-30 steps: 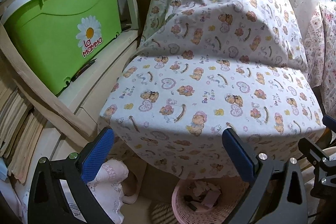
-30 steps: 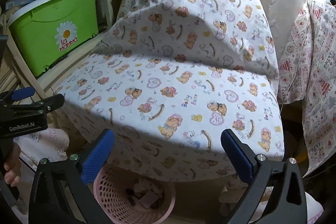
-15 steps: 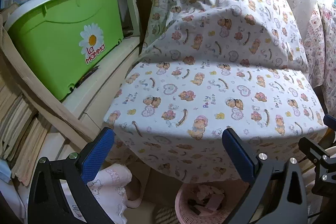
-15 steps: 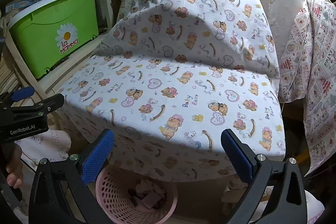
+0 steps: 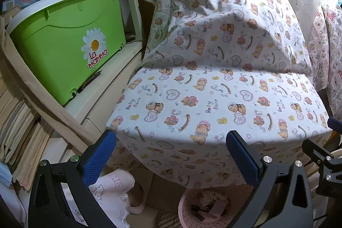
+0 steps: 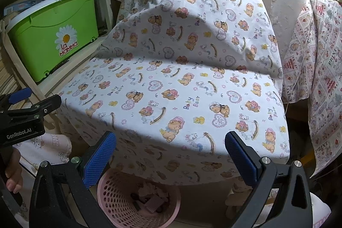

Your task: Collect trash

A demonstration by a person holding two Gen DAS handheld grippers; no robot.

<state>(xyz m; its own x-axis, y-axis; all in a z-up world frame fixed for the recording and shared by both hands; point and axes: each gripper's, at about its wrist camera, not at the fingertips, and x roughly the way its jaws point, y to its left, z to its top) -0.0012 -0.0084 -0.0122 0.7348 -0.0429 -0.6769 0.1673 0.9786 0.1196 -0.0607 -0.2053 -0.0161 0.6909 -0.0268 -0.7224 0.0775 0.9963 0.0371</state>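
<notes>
A pink perforated waste basket [image 6: 119,204] stands on the floor below the draped surface, with scraps of trash [image 6: 152,199] inside; it also shows in the left wrist view [image 5: 188,208]. My left gripper [image 5: 171,155] is open and empty, held above and in front of the basket. My right gripper [image 6: 171,155] is open and empty, also above the basket. The left gripper also shows at the left edge of the right wrist view [image 6: 27,108]. The draped top [image 6: 171,82] bears no loose trash that I can see.
A bear-print cloth [image 5: 213,89] covers a bulky piece of furniture ahead. A green La Mamma bin [image 5: 64,42] sits on a shelf to the left, above stacked books [image 5: 19,125]. Another printed cloth [image 6: 316,78] hangs at the right. A Hello Kitty cloth [image 5: 109,196] lies low left.
Both grippers have risen and pulled back slightly, so the basket sits lower in both views. Both stay open and empty.
</notes>
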